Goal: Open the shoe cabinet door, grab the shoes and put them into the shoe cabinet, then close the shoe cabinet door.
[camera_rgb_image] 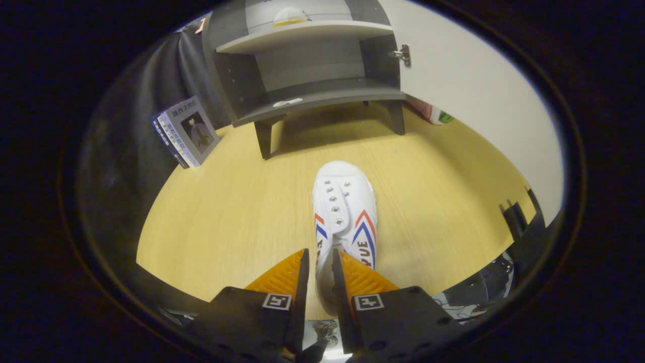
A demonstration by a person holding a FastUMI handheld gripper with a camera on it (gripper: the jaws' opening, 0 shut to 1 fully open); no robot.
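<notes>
A white canvas shoe (346, 201) with red and blue side stripes points its toe at the shoe cabinet (307, 96) ahead. My gripper (318, 262) is shut on the shoe's heel end. The left wall of the shoe is pinched between the fingers, and the right finger seems to sit inside the opening. The cabinet is dark grey, stands on short legs on the wooden surface (227, 212), and has open shelves. Its white door (473, 85) is swung wide to the right on a metal hinge (403, 54). A second pale shoe (289, 16) rests on the upper shelf.
A blue and white booklet (185, 132) leans against the dark cloth wall left of the cabinet. A small red and green object (437, 116) lies behind the open door's lower edge. Dark equipment (519, 227) stands at the surface's right edge.
</notes>
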